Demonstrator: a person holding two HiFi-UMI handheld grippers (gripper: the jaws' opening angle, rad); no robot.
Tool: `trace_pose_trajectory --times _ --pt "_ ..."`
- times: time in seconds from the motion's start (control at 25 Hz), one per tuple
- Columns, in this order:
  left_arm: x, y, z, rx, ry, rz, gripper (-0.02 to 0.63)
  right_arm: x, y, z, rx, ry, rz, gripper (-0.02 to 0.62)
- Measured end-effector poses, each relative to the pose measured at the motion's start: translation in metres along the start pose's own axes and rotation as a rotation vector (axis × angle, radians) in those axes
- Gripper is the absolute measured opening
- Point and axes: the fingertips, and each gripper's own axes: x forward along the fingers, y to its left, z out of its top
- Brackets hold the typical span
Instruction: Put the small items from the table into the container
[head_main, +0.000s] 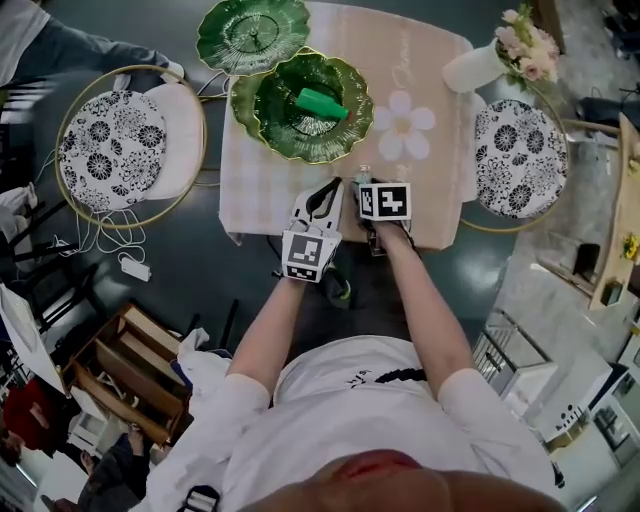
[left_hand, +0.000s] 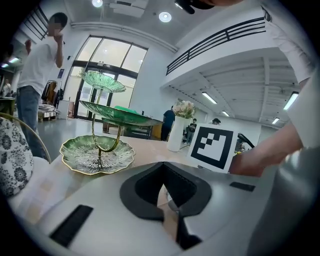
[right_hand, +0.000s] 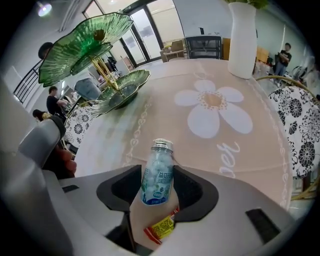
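Observation:
A small clear bottle (right_hand: 158, 181) of white candies with a metal cap stands on the pink tablecloth (right_hand: 215, 130). It is between the open jaws of my right gripper (right_hand: 159, 170), which points steeply down at it, and narrow gaps show on both sides. A red-and-yellow packet (right_hand: 161, 227) lies just behind the bottle. In the head view the bottle (head_main: 363, 174) peeks out ahead of the right gripper (head_main: 372, 190). My left gripper (head_main: 333, 185) sits beside it, tips together and empty (left_hand: 162, 167). The green tiered tray (head_main: 290, 130) holds a green item (head_main: 321, 103).
A white vase with flowers (head_main: 480, 65) stands at the table's far right corner. Floral-cushioned chairs (head_main: 115, 145) (head_main: 520, 145) flank the table. A wooden crate (head_main: 120, 370) and cables lie on the floor to the left. People stand in the background.

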Motion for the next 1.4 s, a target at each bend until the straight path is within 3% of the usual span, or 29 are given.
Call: trace_pose_trajectory --times 0.24,0.56,0.92,1.4 --pt "0.001 -0.001 -0.004 -0.016 0.013 0.001 0.008 -0.003 -0.004 -0.002 0.001 0.025 0.053 0.19" --pt "-0.007 -0.014 0.007 -0.006 0.013 -0.01 0.008 -0.034 -0.003 -0.007 -0.029 -0.025 0.078 0.189" --pt "-0.037 -0.048 0.053 0.031 -0.012 -0.021 0.008 -0.11 0.018 -0.011 -0.078 -0.088 0.119 0.189" --pt "-0.096 -0.071 0.129 0.078 -0.084 0.022 0.008 -0.211 0.076 0.006 -0.194 -0.206 0.185 0.189"
